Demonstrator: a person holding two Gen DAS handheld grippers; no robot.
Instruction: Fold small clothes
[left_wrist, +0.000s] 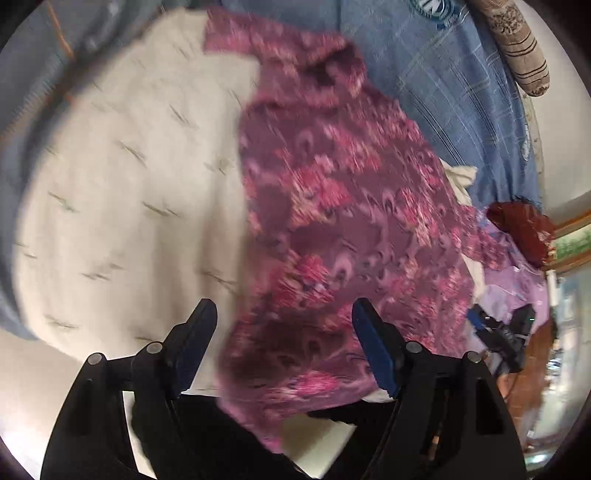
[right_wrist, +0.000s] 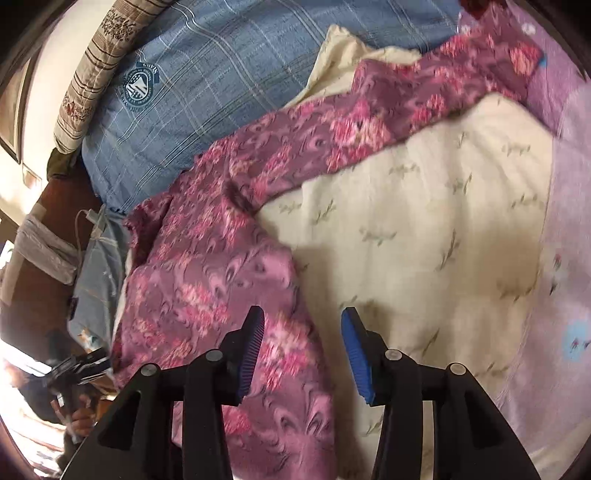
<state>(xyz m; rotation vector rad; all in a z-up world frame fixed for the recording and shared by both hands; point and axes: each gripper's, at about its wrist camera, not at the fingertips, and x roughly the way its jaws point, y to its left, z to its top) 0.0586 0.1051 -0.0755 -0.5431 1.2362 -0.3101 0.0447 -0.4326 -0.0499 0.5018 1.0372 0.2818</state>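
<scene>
A purple garment with a pink flower print (left_wrist: 332, 221) lies spread on a cream cloth with small leaf marks (left_wrist: 122, 177). In the right wrist view the same garment (right_wrist: 221, 280) runs from bottom centre up to a long sleeve (right_wrist: 424, 99) at the upper right, over the cream cloth (right_wrist: 424, 240). My left gripper (left_wrist: 284, 325) is open, its jaws wide apart over the garment's lower part. My right gripper (right_wrist: 303, 332) is open over the garment's right edge. Neither holds anything.
A blue plaid bedcover (left_wrist: 443, 81) (right_wrist: 221, 85) lies behind. A striped bolster (left_wrist: 517, 48) (right_wrist: 96, 62) sits at the far edge. A lilac sheet (right_wrist: 561, 221) lies to the right. A dark red cloth (left_wrist: 521, 225) and the other gripper (left_wrist: 506, 332) (right_wrist: 74, 373) show at the sides.
</scene>
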